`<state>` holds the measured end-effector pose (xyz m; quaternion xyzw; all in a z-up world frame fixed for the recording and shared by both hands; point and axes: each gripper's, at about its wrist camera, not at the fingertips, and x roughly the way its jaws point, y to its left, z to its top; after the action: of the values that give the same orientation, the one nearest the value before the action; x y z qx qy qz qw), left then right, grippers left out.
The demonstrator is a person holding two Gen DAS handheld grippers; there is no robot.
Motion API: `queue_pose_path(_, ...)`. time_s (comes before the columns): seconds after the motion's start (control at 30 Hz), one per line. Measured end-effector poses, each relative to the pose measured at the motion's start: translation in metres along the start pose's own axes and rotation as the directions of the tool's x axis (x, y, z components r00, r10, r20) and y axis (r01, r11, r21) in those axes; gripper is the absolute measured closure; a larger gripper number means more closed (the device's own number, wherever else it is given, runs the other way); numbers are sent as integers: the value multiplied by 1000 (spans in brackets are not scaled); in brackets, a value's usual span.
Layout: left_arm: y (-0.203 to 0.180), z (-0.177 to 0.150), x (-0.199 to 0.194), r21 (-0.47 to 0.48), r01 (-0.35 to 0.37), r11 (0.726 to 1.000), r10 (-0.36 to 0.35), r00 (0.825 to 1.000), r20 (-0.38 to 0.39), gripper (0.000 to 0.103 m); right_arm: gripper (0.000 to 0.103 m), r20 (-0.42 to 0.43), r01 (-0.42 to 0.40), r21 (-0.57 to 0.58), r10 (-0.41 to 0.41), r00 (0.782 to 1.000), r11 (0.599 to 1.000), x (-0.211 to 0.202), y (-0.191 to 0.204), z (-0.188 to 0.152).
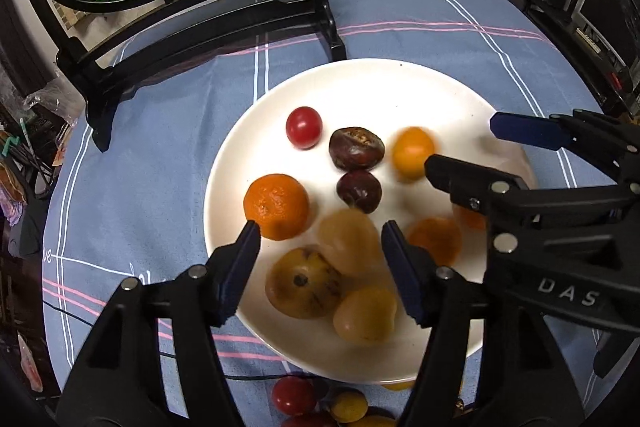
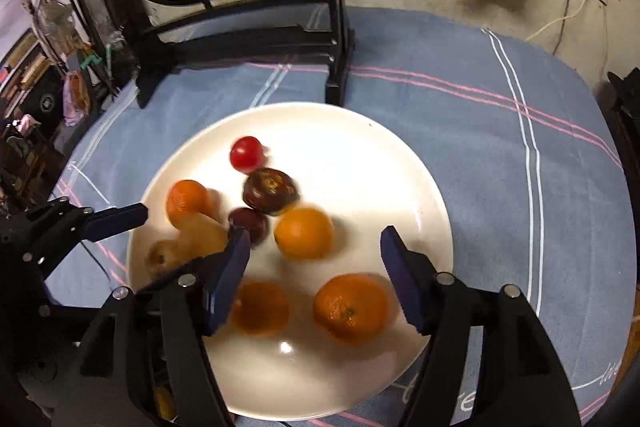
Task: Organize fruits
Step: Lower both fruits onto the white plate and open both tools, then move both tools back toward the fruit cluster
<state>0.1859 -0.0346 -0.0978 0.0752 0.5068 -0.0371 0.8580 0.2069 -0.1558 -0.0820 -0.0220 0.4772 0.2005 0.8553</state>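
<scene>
Mostly round fruits [image 1: 276,207] — white plate [image 1: 400,83], claws parted

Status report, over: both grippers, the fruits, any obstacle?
Left gripper open, right gripper open, both empty above white plate. Fruits on plate; cherry tomatoes off plate on cloth. Nothing in the way.

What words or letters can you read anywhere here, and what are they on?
"DAS": white letters on the right gripper, seen from the left wrist camera; the word may run on out of sight.
Cursive white writing on the blue tablecloth, at its edges in both views: cut off, not readable.
Nothing else readable.
</scene>
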Motion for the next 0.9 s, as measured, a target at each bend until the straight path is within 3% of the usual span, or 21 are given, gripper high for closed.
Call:
queue_pose_path(0.43, 22, -13, -52, -45, 5, 999, -2, 997, 78, 38, 35, 80, -7, 55, 3, 997, 998, -72, -7, -26)
queue_pose_path(0.67, 47, -60, -86, -94, 12, 996, -4, 996, 88, 35, 35, 108, -7, 40, 3, 994, 999, -121, 13, -104)
queue_pose_path(0.77, 52, -93, -92, -102, 34, 994, -28, 998, 56, 35, 35, 76, -13, 7, 12, 997, 1000, -124, 30, -151)
queue_pose_path(0.9, 47, -142, -92, -97, 62, 993, -64, 998, -13, 35, 35, 2, 49, -53, -49, 999, 997, -108, 37, -193)
